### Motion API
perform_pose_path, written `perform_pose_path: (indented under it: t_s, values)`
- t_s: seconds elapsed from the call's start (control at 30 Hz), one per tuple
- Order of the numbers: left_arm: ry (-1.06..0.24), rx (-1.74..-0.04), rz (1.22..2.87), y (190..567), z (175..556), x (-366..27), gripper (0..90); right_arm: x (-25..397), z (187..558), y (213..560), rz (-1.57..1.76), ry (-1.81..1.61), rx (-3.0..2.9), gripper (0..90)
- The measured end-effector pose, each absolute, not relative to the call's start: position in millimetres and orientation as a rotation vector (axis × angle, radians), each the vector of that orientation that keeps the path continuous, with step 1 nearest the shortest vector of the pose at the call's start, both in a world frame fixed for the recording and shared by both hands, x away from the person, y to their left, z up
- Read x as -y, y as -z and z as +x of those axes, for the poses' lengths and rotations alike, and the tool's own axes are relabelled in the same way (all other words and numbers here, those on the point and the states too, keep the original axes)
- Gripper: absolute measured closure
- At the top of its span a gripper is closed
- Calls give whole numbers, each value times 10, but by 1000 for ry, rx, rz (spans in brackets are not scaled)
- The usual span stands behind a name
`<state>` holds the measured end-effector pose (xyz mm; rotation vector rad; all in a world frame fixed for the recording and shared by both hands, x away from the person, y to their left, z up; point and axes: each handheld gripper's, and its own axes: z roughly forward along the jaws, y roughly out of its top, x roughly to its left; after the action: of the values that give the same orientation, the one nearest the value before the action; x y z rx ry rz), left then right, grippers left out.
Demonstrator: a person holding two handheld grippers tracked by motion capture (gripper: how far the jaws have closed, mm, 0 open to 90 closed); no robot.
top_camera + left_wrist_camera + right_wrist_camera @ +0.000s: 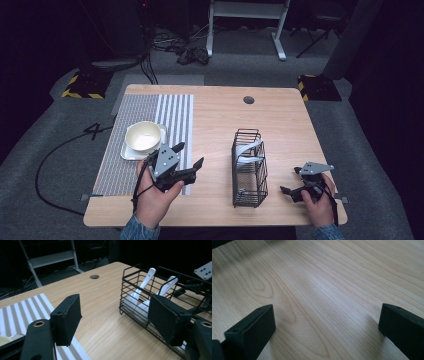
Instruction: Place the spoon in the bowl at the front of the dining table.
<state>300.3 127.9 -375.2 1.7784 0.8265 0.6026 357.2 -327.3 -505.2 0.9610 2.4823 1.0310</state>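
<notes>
Spoon point(140, 291) bowls partly behind basket point(136, 277) wires; basket's right side cut off in left gripper view.

1. The table point(220, 125) is seen from above the person's side in the high view, looking forward and down; the whole top and the floor beyond are taken in.
2. The left gripper view is aimed low across the table, from close by, toward the wire basket point(160, 297) and the far edge; the basket point(248, 167) and the striped mat point(22, 312) are shared with the high view.
3. The right gripper view is pointed steeply down, very near the bare wood point(317, 290).
</notes>
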Motion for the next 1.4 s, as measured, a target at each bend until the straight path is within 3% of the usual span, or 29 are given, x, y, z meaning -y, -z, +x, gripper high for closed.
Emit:
perform_pose_path:
  t_s: [0.37,0.83,1.0,1.4]
  values:
    - [-499,-621,1793,3625,2832,-839,277,3273,3571,5052,961,-1031,-2482,9]
    - [-352,-450,1835,3655,2693,-578,301,3273,3572,5053,959,-1033,-2480,9]
    - [-307,-409,1850,3691,2683,-516,345,3273,3572,5053,959,-1033,-2480,9]
    - [-218,-394,1901,3833,2742,-438,549,3273,3572,5053,959,-1033,-2480,9]
